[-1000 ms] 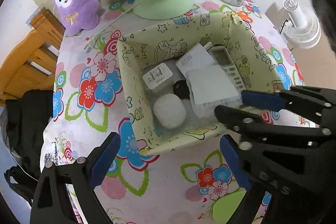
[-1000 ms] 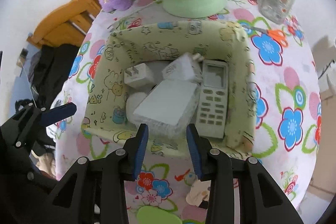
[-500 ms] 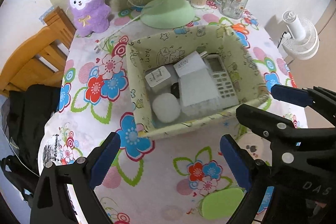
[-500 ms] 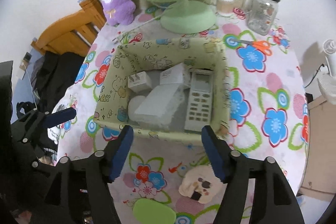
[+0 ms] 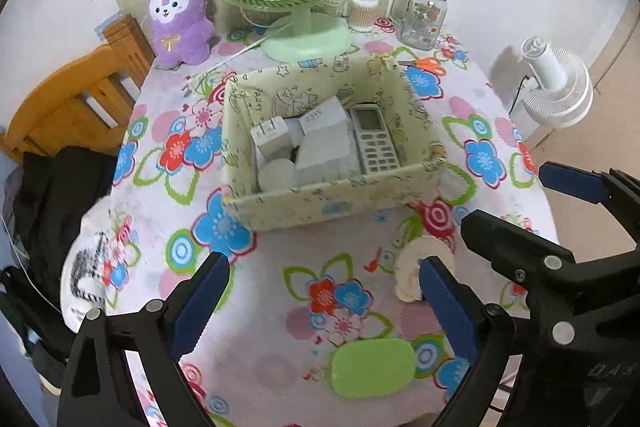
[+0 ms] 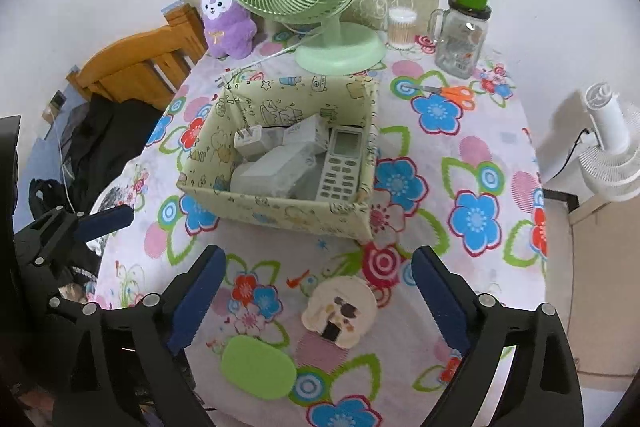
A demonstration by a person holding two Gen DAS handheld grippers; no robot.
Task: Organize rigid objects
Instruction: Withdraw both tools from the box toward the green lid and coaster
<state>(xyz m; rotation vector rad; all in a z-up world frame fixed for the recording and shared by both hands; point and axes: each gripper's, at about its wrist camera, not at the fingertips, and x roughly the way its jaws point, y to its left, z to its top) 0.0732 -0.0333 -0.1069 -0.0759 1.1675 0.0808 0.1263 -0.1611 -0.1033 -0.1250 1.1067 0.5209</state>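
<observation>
A pale yellow fabric box (image 5: 336, 203) (image 6: 280, 207) stands mid-table. It holds a white remote control (image 5: 374, 143) (image 6: 342, 163), a clear plastic case (image 5: 324, 151) (image 6: 276, 171), a white plug charger (image 5: 270, 137) (image 6: 250, 143) and a white round piece (image 5: 276, 175). My left gripper (image 5: 324, 303) is open over bare cloth in front of the box. My right gripper (image 6: 318, 291) (image 5: 528, 203) hangs nearer than the box, its jaws opening wide with nothing between them. A green oval pad (image 5: 370, 367) (image 6: 258, 367) and a cream round piece (image 6: 340, 311) (image 5: 416, 267) lie below the grippers.
Behind the box stand a green fan (image 5: 296, 39), a purple plush (image 5: 178, 15), a cotton-swab tub (image 6: 402, 27) and a glass jar (image 6: 460, 35); orange scissors (image 6: 452, 93) lie nearby. A wooden chair (image 5: 68, 107) with dark clothing is left, a white fan (image 6: 608, 155) off the right edge.
Both grippers pulled back and up from the box, which now looks smaller and farther. The right jaws, narrow over the clear case before, have spread wide. The case stays in the box.
</observation>
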